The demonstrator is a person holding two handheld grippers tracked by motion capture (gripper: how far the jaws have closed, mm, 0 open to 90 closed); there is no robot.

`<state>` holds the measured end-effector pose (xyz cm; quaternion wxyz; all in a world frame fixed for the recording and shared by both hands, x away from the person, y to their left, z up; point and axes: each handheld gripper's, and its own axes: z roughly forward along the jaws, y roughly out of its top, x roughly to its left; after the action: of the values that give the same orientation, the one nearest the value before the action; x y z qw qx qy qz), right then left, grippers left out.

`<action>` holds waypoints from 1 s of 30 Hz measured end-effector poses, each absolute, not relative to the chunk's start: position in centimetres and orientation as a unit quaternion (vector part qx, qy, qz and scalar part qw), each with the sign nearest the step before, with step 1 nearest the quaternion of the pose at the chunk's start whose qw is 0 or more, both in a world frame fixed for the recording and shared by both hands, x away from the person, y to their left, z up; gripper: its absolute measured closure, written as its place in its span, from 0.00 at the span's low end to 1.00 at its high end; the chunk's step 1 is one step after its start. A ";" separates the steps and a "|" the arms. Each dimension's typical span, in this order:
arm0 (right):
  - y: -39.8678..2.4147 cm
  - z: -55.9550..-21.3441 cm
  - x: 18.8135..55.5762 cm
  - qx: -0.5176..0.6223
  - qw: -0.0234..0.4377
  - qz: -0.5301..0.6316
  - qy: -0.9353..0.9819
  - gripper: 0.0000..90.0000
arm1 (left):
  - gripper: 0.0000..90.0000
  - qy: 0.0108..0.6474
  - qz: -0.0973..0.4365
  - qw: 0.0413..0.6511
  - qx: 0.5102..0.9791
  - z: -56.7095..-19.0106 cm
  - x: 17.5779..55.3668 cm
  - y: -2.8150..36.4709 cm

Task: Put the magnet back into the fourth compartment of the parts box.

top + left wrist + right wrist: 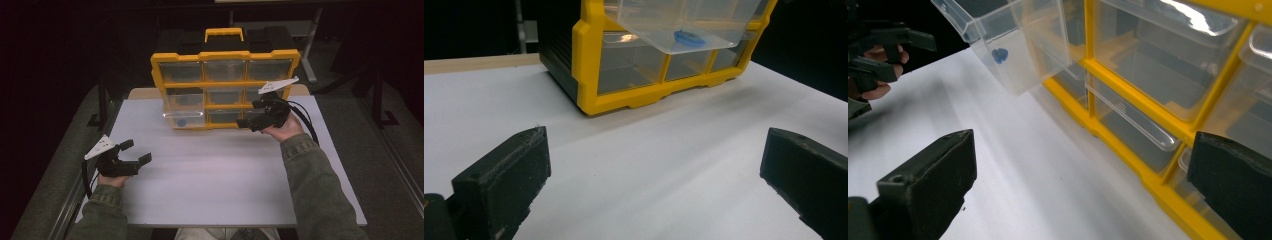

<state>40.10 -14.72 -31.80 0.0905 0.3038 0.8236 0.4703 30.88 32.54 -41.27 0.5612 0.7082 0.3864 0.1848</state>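
A yellow organiser with clear drawers stands upright at the back of the white table. Its lower-left drawer is pulled out, and a small blue object lies inside it; the same blue object sits at the drawer's bottom in both gripper views. My left gripper hovers open near the table's front left, empty. My right gripper is open by the organiser's lower right corner, with nothing between its jaws.
The organiser has a yellow carry handle on top. A black-framed stand rises behind the table. The table's wooden back edge shows to the left of the organiser.
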 end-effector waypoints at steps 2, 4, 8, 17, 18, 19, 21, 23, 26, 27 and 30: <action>-14.9 -32.0 40.0 0.306 0.090 0.470 0.823 0.00 | 0.00 0.387 0.184 0.562 0.708 -41.3 30.9 32.5; -15.1 -32.3 39.9 0.307 0.090 0.469 0.823 0.00 | 0.00 0.387 0.184 0.562 0.708 -41.3 30.9 32.5; -15.5 -32.8 39.8 0.312 0.087 0.470 0.821 0.00 | 0.00 0.387 0.184 0.561 0.708 -41.3 30.9 32.5; -16.8 -34.5 39.2 0.328 0.082 0.465 0.818 0.00 | 0.00 0.386 0.184 0.561 0.709 -41.3 30.9 32.5; -16.9 -34.7 39.2 0.330 0.081 0.465 0.818 0.00 | 0.00 0.386 0.185 0.561 0.709 -41.2 30.9 32.5; -17.1 -34.9 39.1 0.330 0.082 0.465 0.817 0.00 | 0.00 0.386 0.185 0.561 0.708 -41.2 30.9 32.5; -17.4 -35.3 39.0 0.335 0.080 0.466 0.815 0.00 | 0.00 0.387 0.184 0.562 0.708 -41.3 30.9 32.5; -17.6 -35.5 38.9 0.337 0.079 0.467 0.814 0.00 | 0.00 0.387 0.184 0.562 0.708 -41.2 30.9 32.5; -18.0 -36.0 38.8 0.341 0.080 0.467 0.812 0.00 | 0.00 0.386 0.182 0.563 0.707 -41.2 30.9 32.4; -18.3 -36.3 38.6 0.344 0.081 0.467 0.810 0.00 | 0.00 0.387 0.182 0.565 0.706 -41.2 30.8 32.4; -18.7 -36.8 38.4 0.348 0.083 0.468 0.808 0.00 | 0.00 0.387 0.182 0.565 0.706 -41.1 30.8 32.4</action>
<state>38.37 -18.69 -36.79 0.0826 0.3478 0.8084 0.4677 30.79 32.42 -41.15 0.5649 0.7059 0.3867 0.1820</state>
